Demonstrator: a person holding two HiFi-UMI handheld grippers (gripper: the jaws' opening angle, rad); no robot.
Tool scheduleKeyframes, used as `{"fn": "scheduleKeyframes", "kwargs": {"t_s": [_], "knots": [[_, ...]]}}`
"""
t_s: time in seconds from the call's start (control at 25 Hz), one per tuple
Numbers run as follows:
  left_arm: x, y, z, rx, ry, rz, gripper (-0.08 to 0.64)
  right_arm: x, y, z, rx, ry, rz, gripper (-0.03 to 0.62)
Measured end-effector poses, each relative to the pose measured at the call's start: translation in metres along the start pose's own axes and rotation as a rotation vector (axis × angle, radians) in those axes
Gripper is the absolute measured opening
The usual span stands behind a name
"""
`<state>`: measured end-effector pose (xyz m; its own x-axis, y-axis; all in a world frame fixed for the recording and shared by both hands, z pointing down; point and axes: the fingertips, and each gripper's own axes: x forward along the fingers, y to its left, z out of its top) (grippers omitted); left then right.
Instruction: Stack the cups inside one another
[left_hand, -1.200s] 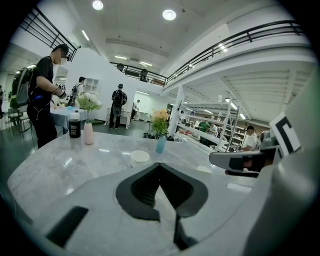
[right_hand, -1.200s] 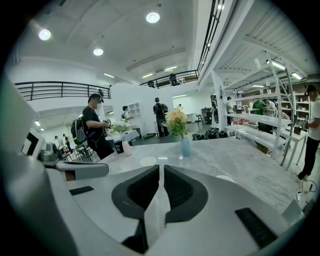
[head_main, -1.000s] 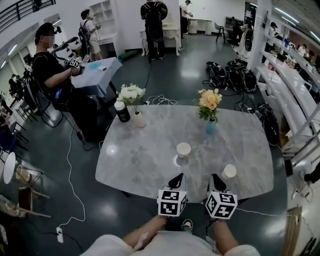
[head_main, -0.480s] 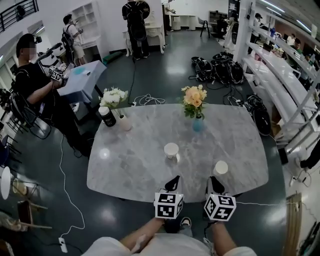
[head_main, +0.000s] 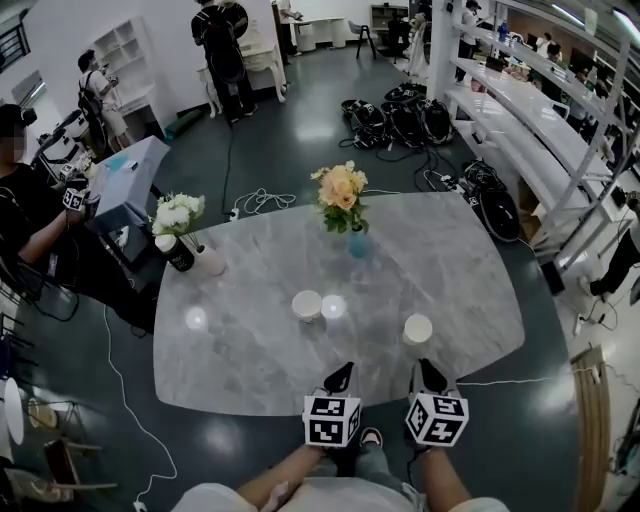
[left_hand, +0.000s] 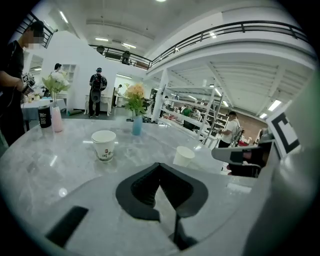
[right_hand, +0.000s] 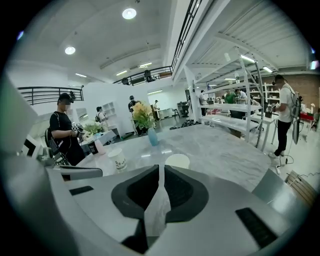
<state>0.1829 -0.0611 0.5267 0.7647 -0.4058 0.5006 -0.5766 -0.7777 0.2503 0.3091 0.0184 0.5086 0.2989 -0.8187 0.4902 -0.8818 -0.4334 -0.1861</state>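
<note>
text: none legible | cup (left_hand: 104, 145): small printed mark, too small to read

Shifted rightward: left gripper (head_main: 344, 374), right gripper (head_main: 427, 368); near cup (head_main: 417, 328) now ahead of latter.

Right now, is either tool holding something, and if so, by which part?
Nothing is held: the left tool and the right tool are both empty, with their jaws together.
</note>
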Motion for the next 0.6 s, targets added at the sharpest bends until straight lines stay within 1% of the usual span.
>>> {"fn": "scheduleKeyframes", "kwargs": {"t_s": [0.16, 0.28, 0.6], "knots": [[0.015, -0.015, -0.006, 0.013, 0.020, -0.033, -0.005, 0.003, -0.016, -0.006, 0.016, 0.016, -0.018, 0.032], [0.027, -0.024, -0.012, 0.006, 0.048, -0.050, -0.005, 0.007, -0.024, -0.011, 0.025, 0.036, -0.027, 0.032], [0.056, -0.028, -0.030, -0.003, 0.104, -0.066, -0.005, 0.025, -0.035, -0.022, 0.040, 0.063, -0.035, 0.032]]}}
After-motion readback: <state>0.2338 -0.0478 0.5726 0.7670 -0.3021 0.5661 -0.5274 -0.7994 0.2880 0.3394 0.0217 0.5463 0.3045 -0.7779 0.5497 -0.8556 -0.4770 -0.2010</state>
